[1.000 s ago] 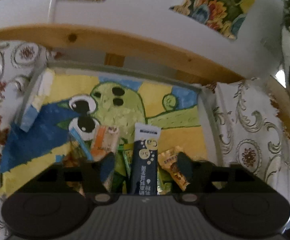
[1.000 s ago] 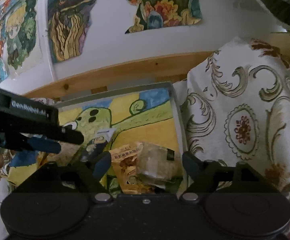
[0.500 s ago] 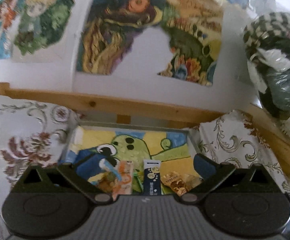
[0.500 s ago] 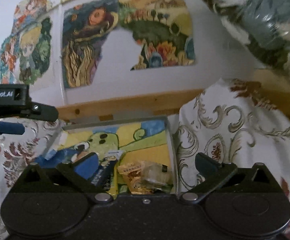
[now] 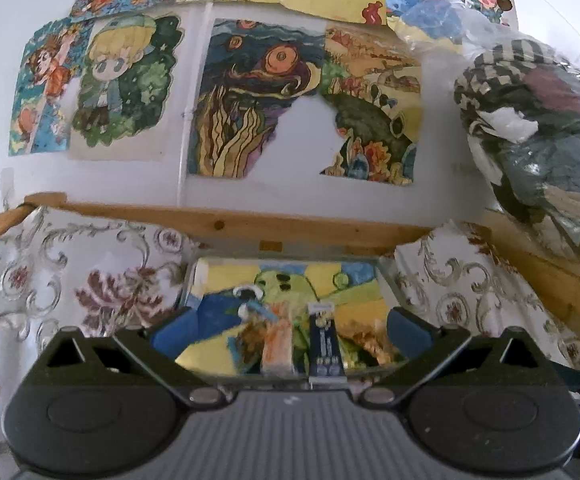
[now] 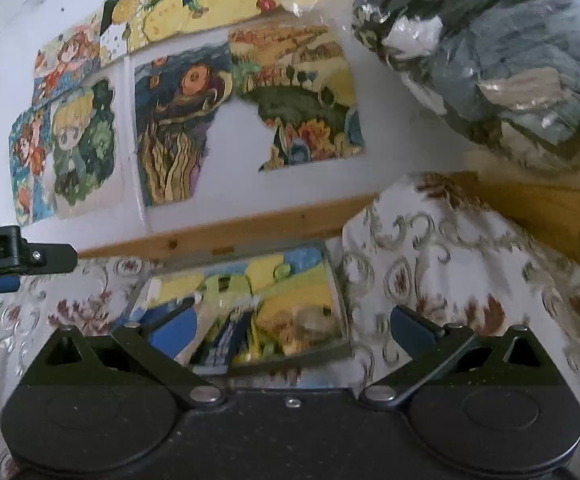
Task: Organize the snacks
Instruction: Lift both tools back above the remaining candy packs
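The snacks [image 5: 310,340] lie in a flat tray [image 5: 290,260] on the flowery cloth [image 5: 90,280]. The dark blue packet [image 5: 324,340] points its long side toward the wall. Both the left gripper [image 5: 290,328] and right gripper [image 6: 290,330] have jaws spread wide, holding nothing. Only the right view shows the left gripper from the side.

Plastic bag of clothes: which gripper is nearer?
Right. The right gripper is below and left of the plastic bag of clothes; the left gripper is farther left still.
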`<state>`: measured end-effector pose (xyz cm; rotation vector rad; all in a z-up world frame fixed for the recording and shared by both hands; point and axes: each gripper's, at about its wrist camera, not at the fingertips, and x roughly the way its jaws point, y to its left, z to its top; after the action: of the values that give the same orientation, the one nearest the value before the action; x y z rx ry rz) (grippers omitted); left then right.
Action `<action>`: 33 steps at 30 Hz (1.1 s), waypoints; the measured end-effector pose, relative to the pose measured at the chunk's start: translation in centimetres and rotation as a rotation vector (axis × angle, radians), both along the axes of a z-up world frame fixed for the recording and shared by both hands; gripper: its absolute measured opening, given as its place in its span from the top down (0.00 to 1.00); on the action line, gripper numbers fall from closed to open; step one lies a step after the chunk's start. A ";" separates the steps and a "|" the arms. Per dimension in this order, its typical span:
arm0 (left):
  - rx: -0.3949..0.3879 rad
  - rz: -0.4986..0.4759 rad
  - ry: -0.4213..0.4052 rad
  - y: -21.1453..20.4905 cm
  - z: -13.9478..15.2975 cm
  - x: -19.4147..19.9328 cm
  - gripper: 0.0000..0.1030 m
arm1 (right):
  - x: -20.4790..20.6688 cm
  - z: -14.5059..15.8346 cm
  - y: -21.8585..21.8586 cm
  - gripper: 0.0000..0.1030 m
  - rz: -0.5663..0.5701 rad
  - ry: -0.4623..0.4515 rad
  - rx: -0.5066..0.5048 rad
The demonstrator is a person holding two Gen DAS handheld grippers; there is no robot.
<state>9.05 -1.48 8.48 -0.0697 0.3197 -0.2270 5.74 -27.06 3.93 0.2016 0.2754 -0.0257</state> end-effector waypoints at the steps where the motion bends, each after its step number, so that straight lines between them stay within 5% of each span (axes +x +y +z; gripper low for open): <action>1: 0.002 0.000 0.011 0.2 -0.3 -0.5 0.00 | -0.5 -0.2 0.2 0.01 0.013 0.017 -0.005; 8: -0.007 0.020 0.105 2.4 -3.2 -3.4 0.00 | -3.2 -1.4 2.3 0.01 0.067 0.123 -0.070; 16: 0.084 0.110 0.172 4.2 -5.7 -5.2 0.00 | -4.4 -2.4 3.8 0.01 0.082 0.215 -0.083; 33: 0.150 0.121 0.364 4.3 -9.4 -4.8 0.00 | -3.6 -4.7 4.9 0.01 0.113 0.354 -0.097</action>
<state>4.21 2.85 -0.96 0.0191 0.6916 -0.0682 2.16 -22.19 -0.73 0.0837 0.6366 0.0379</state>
